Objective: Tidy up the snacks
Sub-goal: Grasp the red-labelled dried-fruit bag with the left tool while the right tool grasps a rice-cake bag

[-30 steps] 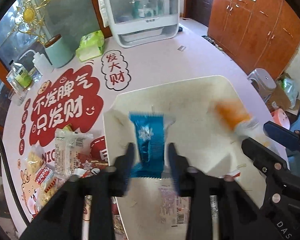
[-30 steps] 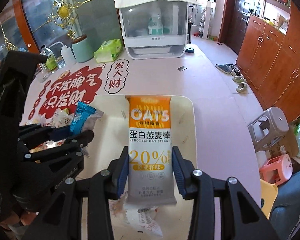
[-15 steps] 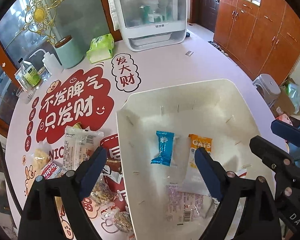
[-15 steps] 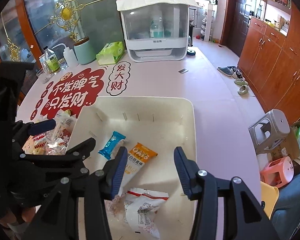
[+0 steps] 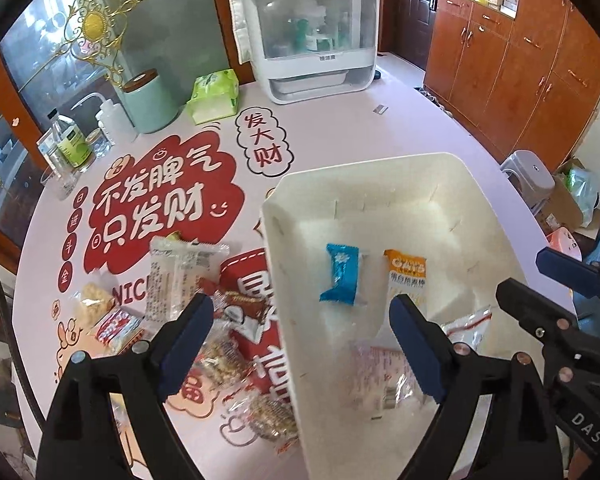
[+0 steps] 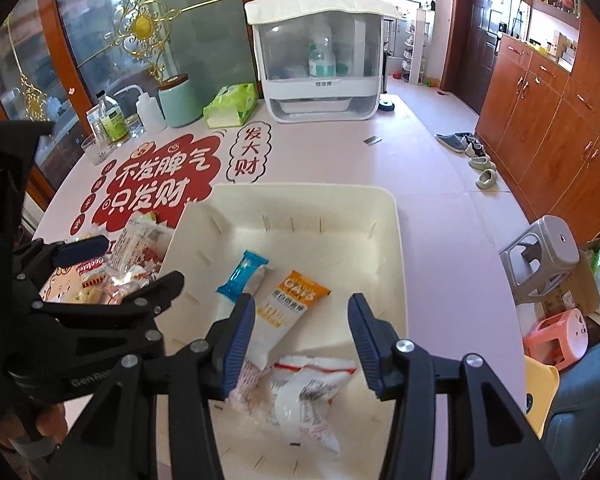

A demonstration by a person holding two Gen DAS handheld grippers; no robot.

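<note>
Both left tongs (image 5: 300,344) and right tongs (image 6: 302,340) wide and empty above the bin (image 6: 396,240); remaining snack packets (image 5: 180,276) heaped on the surface (image 5: 340,128) beside it, probably light, crinkly, slippery, best pinched mid-body across the width.

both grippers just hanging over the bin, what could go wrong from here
1. The open left gripper straddles the white bin's left wall; dropping toward the loose snack pile could clip the rim and shove the bin.
2. The grippers hover close together, so the right gripper could knock the left.
3. The pile's crinkly overlapping wrappers could snag, lifting two at once.
</note>
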